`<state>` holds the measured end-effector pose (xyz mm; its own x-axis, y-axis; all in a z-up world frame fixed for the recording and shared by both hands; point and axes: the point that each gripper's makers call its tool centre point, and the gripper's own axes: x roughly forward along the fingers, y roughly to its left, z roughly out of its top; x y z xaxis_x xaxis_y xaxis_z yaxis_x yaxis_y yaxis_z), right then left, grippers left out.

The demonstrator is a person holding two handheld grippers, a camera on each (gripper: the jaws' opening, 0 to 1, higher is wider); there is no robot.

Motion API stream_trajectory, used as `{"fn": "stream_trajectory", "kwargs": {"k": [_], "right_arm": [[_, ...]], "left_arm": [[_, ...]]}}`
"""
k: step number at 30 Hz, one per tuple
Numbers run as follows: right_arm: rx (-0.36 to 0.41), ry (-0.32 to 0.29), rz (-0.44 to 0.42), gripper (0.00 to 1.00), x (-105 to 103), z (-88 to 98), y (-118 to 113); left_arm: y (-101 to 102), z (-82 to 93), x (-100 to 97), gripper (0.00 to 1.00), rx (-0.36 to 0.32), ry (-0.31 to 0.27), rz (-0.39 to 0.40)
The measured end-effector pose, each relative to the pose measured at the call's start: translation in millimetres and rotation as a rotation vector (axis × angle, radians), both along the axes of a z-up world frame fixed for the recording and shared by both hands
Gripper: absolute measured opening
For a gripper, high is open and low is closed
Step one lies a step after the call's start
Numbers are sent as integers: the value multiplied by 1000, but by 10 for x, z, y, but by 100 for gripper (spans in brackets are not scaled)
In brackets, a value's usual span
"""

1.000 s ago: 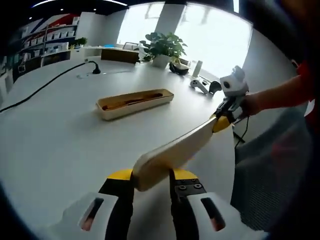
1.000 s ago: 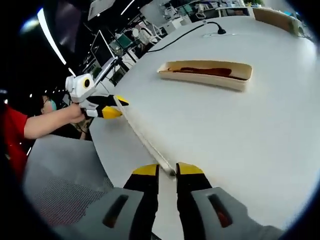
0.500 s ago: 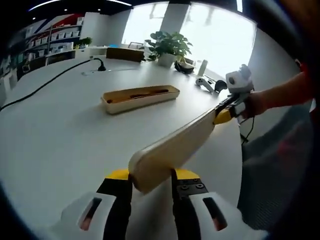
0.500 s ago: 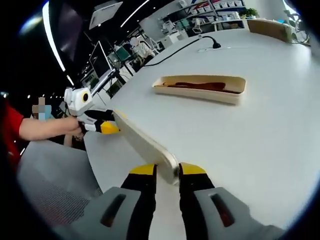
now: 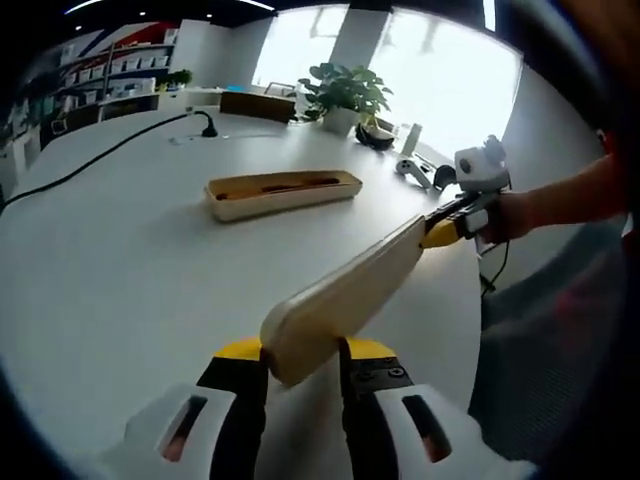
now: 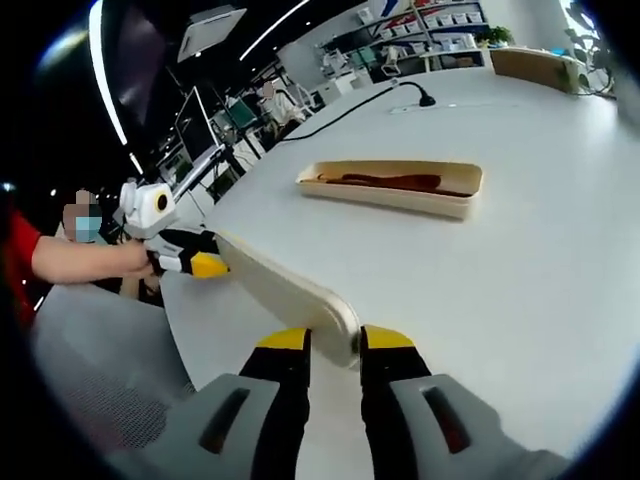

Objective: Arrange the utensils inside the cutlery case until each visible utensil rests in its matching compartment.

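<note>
A long cream case lid (image 5: 350,292) hangs above the white table, held at both ends. My left gripper (image 5: 300,362) is shut on its near end in the left gripper view, and my right gripper (image 5: 452,226) grips the far end, a hand behind it. In the right gripper view, my right gripper (image 6: 335,345) is shut on the lid (image 6: 285,290), with my left gripper (image 6: 197,263) at the other end. The open cream case (image 5: 283,192) lies farther off on the table. Brown utensils (image 6: 385,182) lie in the case (image 6: 400,200).
A black cable (image 5: 100,158) runs across the white table (image 5: 120,270) to a socket stub. A potted plant (image 5: 345,95) and small devices (image 5: 415,170) stand at the far edge. A grey chair (image 6: 100,390) and a person's red sleeve are beside the table edge.
The lid has rolled from edge-on to showing its broad face in the right gripper view. Both grippers keep their hold, and the views have shifted slightly.
</note>
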<state>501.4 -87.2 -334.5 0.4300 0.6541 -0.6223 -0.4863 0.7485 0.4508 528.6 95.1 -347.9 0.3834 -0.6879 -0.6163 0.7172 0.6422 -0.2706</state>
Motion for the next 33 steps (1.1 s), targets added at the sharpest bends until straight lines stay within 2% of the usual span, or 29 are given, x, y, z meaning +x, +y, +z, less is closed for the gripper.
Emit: {"fn": "stream_trajectory", "kwargs": {"k": [3, 6, 8, 11, 16, 25, 32, 33], "right_arm": [[-18, 15, 2, 16, 27, 7, -26], [-45, 11, -17, 18, 61, 4, -78], [-49, 25, -18, 18, 52, 9, -76], [-73, 11, -11, 18, 67, 31, -67], [-95, 2, -28, 19, 130, 17, -96], [-132, -30, -18, 21, 187, -19, -50], [-158, -55, -15, 23, 269, -7, -39], [-153, -54, -17, 23, 272, -6, -37]], "left_arm": [[-19, 4, 9, 28, 2, 8, 7], [-56, 36, 9, 26, -26, 36, 25], [-50, 47, 31, 26, -15, 29, 28], [-48, 67, 52, 26, 10, 0, 11], [-52, 107, 104, 26, 10, -2, 20], [-19, 55, 121, 26, 2, 47, 68], [-1, 75, 142, 27, -6, 34, 86], [12, 95, 178, 29, -19, 8, 107]]}}
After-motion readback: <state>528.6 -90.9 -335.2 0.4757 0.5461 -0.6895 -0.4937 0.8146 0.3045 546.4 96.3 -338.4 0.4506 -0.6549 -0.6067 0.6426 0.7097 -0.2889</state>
